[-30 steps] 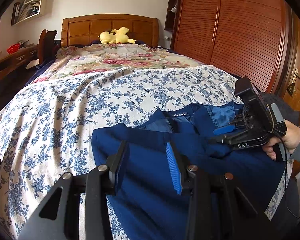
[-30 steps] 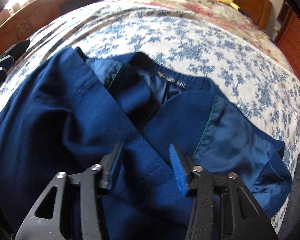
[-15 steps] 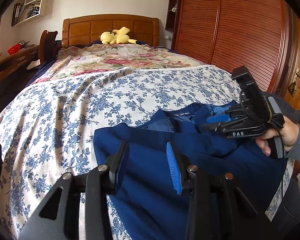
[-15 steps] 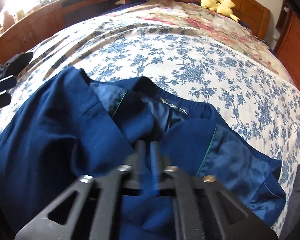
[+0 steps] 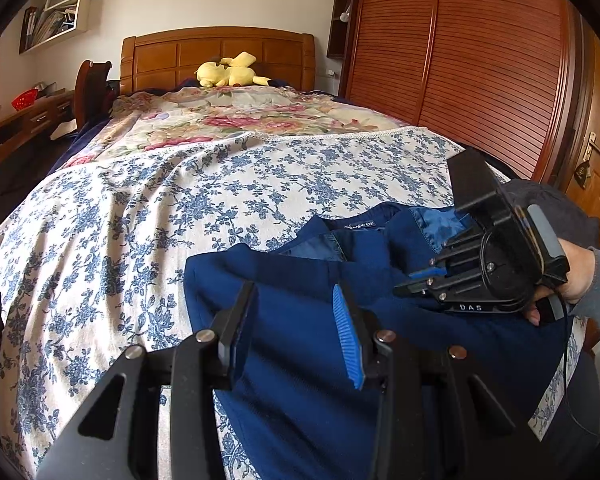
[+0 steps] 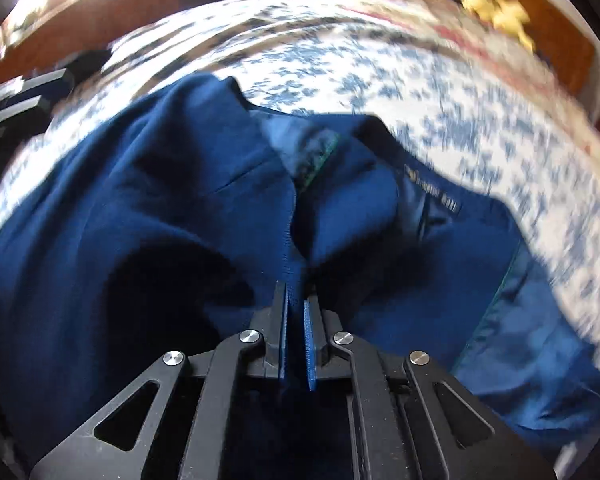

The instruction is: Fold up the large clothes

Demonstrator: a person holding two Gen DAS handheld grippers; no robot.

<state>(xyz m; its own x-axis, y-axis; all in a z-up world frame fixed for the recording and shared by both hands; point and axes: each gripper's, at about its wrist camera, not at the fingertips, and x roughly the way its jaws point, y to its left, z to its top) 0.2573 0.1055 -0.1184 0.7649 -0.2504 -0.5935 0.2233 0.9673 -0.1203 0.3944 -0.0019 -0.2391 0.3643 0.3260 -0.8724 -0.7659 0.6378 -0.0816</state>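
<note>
A large navy blue jacket (image 5: 300,280) lies on the bed near its foot, collar and lining facing the headboard; it also fills the right wrist view (image 6: 160,208). My left gripper (image 5: 294,320) is open, its jaws hovering just above the jacket's left part. My right gripper (image 6: 296,300) is shut on a fold of the jacket's front edge and lifts it; the right wrist view is motion-blurred. The right gripper also shows in the left wrist view (image 5: 420,280), held by a hand at the jacket's right side.
The bed carries a blue-flowered white cover (image 5: 140,208) and a floral quilt (image 5: 228,116) further back. A yellow plush toy (image 5: 228,74) lies by the wooden headboard (image 5: 216,52). A wooden slatted wardrobe (image 5: 480,60) stands right, a desk (image 5: 16,120) left.
My right gripper closed on the jacket's front fold and is now pulling it up and to the left. My left gripper stayed open in place.
</note>
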